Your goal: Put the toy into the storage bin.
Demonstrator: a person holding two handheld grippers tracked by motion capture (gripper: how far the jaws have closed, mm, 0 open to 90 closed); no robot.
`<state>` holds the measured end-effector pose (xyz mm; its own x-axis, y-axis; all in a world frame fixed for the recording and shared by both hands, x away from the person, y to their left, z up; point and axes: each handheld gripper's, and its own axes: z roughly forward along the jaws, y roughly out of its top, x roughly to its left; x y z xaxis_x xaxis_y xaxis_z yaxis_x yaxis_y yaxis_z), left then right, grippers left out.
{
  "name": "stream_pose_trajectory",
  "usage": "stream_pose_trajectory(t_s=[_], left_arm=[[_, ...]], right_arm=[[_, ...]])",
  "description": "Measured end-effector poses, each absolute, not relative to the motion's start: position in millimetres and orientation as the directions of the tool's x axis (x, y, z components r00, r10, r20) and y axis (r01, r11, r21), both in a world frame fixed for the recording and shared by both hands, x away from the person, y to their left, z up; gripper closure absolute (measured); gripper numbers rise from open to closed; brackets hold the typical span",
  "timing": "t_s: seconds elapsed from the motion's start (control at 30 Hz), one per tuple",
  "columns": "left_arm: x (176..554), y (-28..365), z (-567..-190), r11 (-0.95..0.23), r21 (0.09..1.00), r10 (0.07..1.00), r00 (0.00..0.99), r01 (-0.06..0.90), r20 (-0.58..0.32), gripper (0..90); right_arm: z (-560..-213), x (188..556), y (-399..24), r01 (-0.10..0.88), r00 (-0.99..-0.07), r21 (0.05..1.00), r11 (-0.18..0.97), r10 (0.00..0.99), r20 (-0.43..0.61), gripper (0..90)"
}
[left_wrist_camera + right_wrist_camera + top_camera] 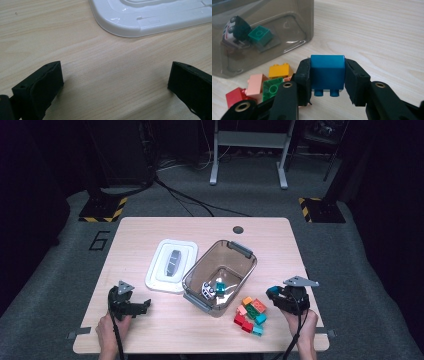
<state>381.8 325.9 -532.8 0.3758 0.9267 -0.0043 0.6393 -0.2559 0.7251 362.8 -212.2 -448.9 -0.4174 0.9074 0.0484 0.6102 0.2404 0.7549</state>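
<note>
Near the bench's front right corner, the right gripper (327,82) has its fingers clamped on a blue brick (327,72), studs pointing back toward the hand, held above the bench. Just beside it lies a pile of loose bricks (251,315), next to the clear bin (220,276) at mid-bench, which holds a teal brick (260,35) and a toy car (234,30). Near the front left corner, the left gripper (115,82) rests with fingers wide apart over bare wood, close to the white lid (152,20).
</note>
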Motion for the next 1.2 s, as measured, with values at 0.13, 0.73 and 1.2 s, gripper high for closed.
stream_pose_trajectory(t_s=[0.13, 0.73, 1.2], left_arm=[[382, 326, -533, -0.256, 0.725, 0.927, 0.376, 0.639, -0.005, 0.0], [382, 326, -533, -0.256, 0.725, 0.927, 0.376, 0.639, -0.004, 0.0], [382, 326, -533, -0.256, 0.725, 0.927, 0.376, 0.639, -0.004, 0.0]], right_arm=[[-445, 372, -211, 0.611, -0.416, 0.755, 0.237, 0.908, 0.052, 58.9], [-417, 404, -201, 0.606, -0.407, 0.763, 0.223, 0.912, 0.057, 58.9], [-376, 415, -192, 0.564, -0.421, 0.792, 0.236, 0.907, 0.03, 58.9]])
